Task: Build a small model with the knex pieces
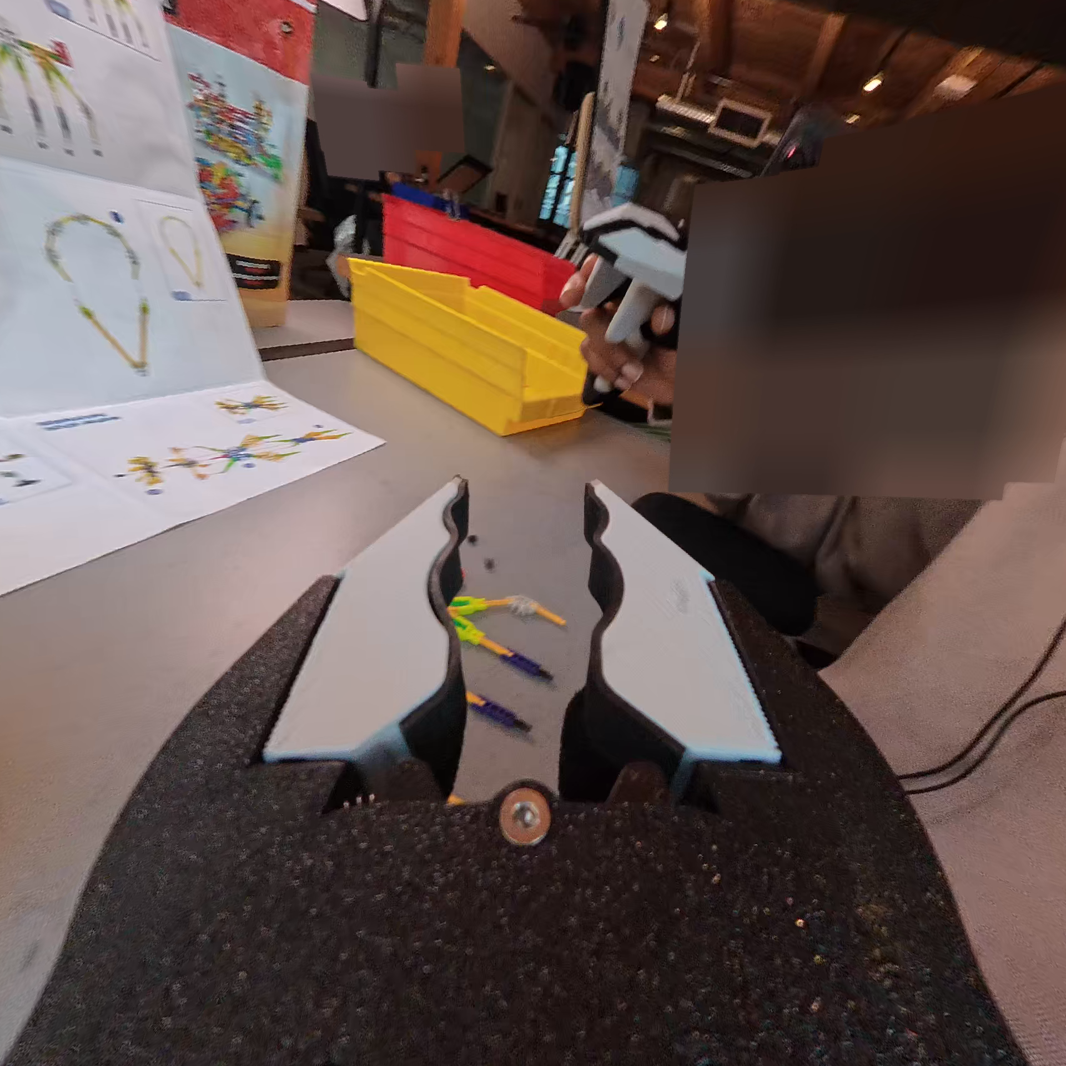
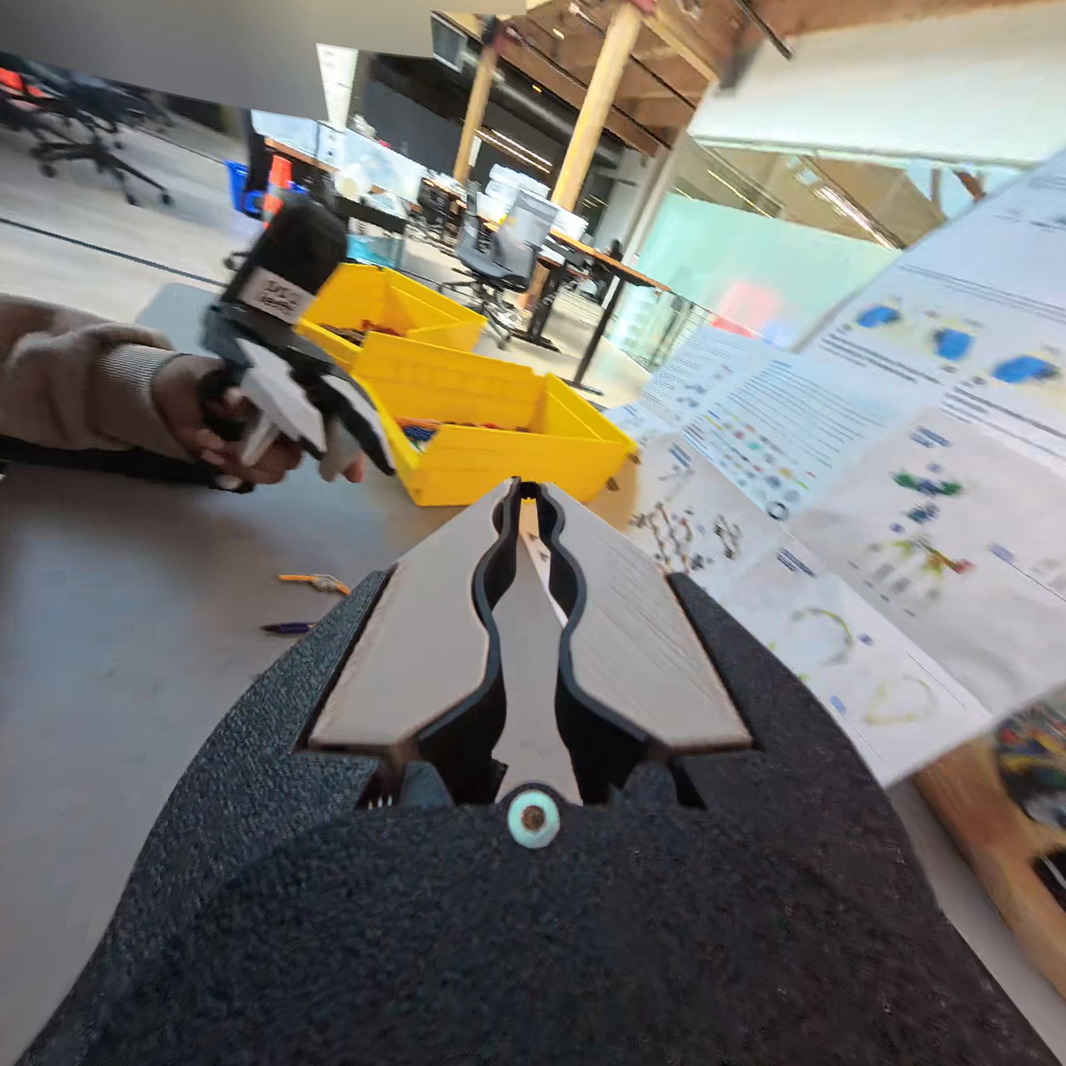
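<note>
A grey bench (image 1: 173, 634) in an open workshop carries yellow bins (image 2: 490, 427), instruction sheets (image 1: 144, 461) and rod pieces (image 1: 502, 640). The left gripper (image 1: 522, 490) has its jaws wide apart and empty; the right gripper (image 2: 528, 490) has its jaws nearly closed on a tiny dark piece (image 2: 528, 491).

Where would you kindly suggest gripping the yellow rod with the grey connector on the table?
Probably the bare yellow shaft of the rod, right of the grey connector, coming from above with fingers across it. It lies flat on the table, slim there; the open left gripper is nearest.
</note>
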